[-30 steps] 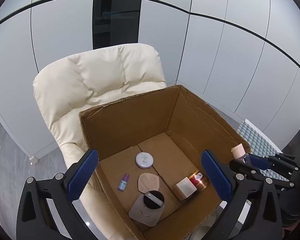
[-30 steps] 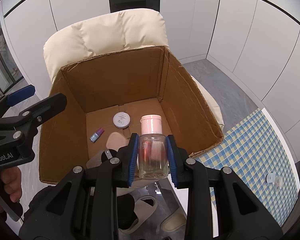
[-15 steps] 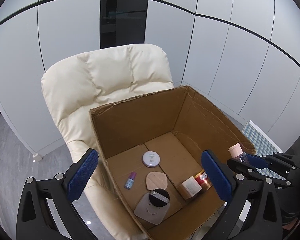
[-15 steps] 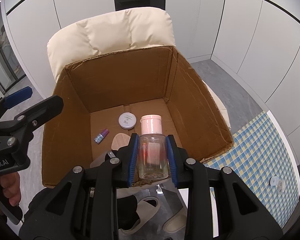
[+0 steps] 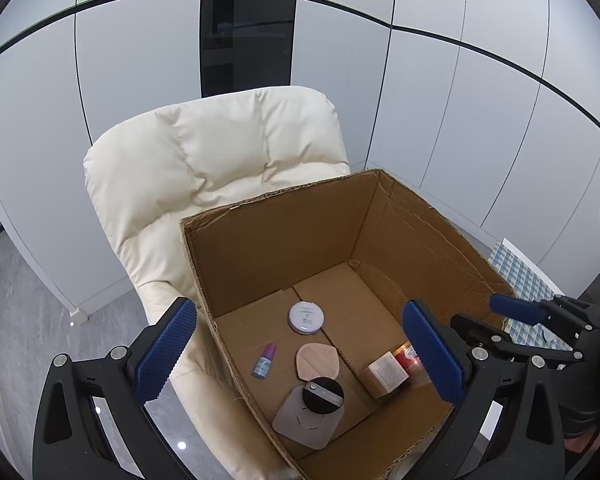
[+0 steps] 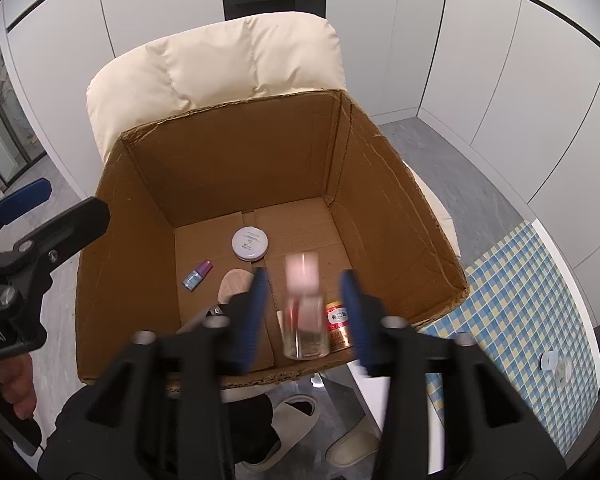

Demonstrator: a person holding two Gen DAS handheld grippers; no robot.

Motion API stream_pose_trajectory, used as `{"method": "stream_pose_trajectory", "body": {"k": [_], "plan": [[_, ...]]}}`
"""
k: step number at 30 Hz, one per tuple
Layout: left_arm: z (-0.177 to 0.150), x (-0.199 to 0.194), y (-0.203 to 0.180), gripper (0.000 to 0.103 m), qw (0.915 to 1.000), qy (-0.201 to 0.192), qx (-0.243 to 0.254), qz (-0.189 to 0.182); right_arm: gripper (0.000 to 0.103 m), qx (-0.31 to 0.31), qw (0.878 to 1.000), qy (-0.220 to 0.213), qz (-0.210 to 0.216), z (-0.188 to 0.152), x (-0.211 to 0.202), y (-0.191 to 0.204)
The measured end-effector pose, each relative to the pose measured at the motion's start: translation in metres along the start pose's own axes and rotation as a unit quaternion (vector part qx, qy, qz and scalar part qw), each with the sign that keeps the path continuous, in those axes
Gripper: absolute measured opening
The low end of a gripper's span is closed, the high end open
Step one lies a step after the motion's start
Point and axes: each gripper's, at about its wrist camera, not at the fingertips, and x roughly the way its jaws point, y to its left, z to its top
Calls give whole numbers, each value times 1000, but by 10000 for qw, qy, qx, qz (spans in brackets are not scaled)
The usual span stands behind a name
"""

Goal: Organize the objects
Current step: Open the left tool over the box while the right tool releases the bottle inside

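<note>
An open cardboard box (image 6: 384,200) sits on a cream chair (image 6: 220,64). In the right wrist view a clear bottle with a pink cap (image 6: 303,308) is blurred in mid-air over the box's near edge, between the spread blue pads of my right gripper (image 6: 305,312), touching neither. My right gripper is open. My left gripper (image 5: 300,356) is open and empty above the box (image 5: 284,236). It also shows at the left in the right wrist view (image 6: 40,216).
Inside the box lie a round white compact (image 5: 306,317), a small purple bottle (image 5: 265,361), a beige puff (image 5: 317,362), a grey pad with a black disc (image 5: 312,412), a tan carton (image 5: 385,374) and a red-gold jar (image 6: 339,324). Blue checked floor tiles (image 6: 528,296) lie right.
My right gripper has opened and let go of the pink-capped bottle, which now drops towards the box. Both cameras have shifted, so the box sits further right in the left view.
</note>
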Motion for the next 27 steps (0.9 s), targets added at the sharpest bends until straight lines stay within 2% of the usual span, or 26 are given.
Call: {"method": "stream_pose_trajectory", "body": {"k": [2,4,6,8,10,12,27], "plan": [[0,1,0,102,10000,6,10,4,57,27,10000,-12,-7,1,-1,-1],[0,2,-1,102,10000,25,25,11,65,45,10000,-14,-17,1,-1,-3],[0,3,-1,102,10000,37,9,6,67,74,10000,17,-23,1,0,-4],[0,4,-2,102,10000,41,14,6,76,102,9999,39,-73,0,1,-6],[0,4,-2,102,10000,42,2,-3,95,138,9998,48,-142,0,1,-9],[1,6,-4,102,10000,57,-10,9,102,178,9996,83,-192,-1,2,-12],[5,15,-51,102,9993,82,269,-266,103,577,9973,64,-442,-15,-13,-60]]}}
